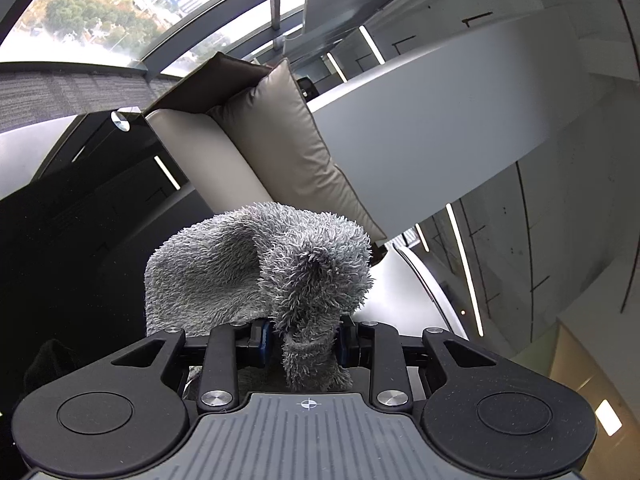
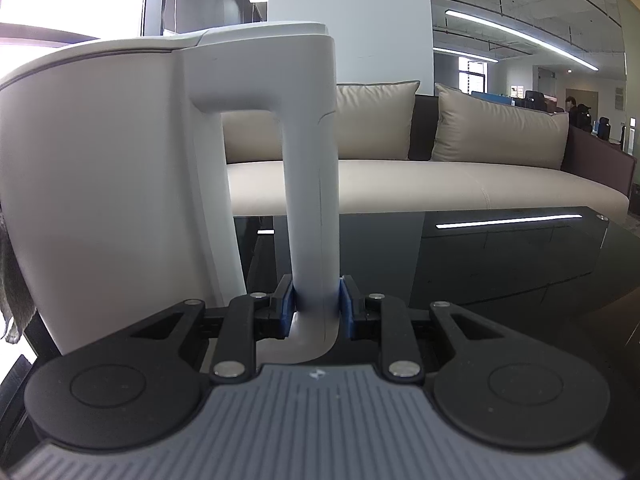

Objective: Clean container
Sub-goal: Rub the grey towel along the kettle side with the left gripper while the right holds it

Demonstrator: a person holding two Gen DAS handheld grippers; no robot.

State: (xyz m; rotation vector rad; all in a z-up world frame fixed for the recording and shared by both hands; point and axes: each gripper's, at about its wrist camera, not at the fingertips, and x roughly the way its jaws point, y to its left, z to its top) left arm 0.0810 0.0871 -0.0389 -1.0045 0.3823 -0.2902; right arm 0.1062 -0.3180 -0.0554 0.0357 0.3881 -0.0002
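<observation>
A white kettle-like container (image 2: 100,168) with a lid fills the left of the right wrist view, upright over the black glass table (image 2: 520,264). My right gripper (image 2: 317,308) is shut on its vertical handle (image 2: 312,208), blue pads pressing both sides near the bottom. In the left wrist view my left gripper (image 1: 306,340) is shut on a fluffy grey cloth (image 1: 256,268), which bunches up ahead of the fingers. That view is tilted; part of the white container (image 1: 404,288) shows just right of the cloth. A grey cloth edge (image 2: 12,280) peeks from behind the container at far left.
A beige sofa (image 2: 400,188) with cushions (image 2: 496,128) runs behind the table. A white pillar (image 2: 348,20) stands behind it, and desks with a seated person (image 2: 572,108) lie at far right. A window (image 1: 100,8) shows in the left wrist view.
</observation>
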